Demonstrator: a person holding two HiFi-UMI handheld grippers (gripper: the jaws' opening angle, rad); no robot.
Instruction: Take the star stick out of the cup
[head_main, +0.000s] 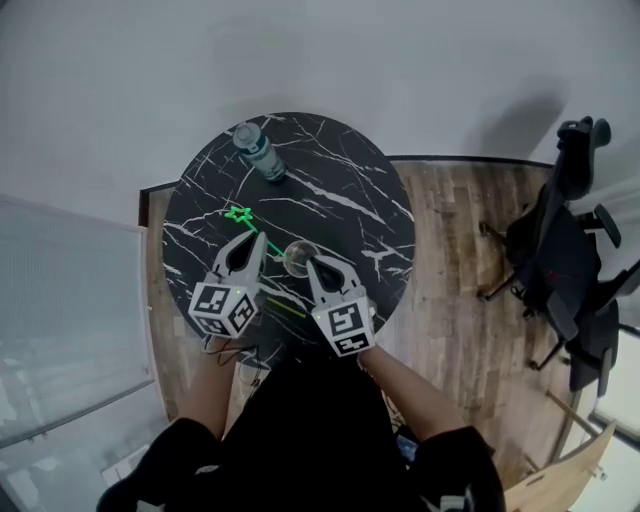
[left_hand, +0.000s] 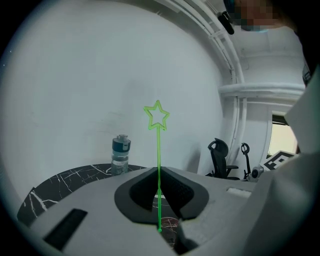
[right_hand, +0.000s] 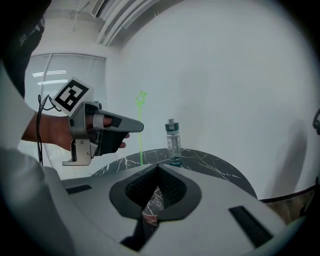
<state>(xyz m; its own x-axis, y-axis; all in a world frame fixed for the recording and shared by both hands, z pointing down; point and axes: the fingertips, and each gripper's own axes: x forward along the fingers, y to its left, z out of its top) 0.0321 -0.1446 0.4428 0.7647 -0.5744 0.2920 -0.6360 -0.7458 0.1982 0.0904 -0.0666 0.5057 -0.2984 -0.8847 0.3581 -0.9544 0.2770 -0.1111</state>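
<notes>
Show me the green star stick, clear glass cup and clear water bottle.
Green star stick (left_hand: 159, 156): left gripper view, stem.
Clear glass cup (head_main: 297, 244): head view, rim.
Clear water bottle (head_main: 262, 157): head view, body.

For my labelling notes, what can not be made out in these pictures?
- Head view: whether the star stick is fully out of the cup; its lower end is too small.
- Left gripper view: most of the cup, hidden by the left gripper body.
- The bottle label, every view: too small to read.
</notes>
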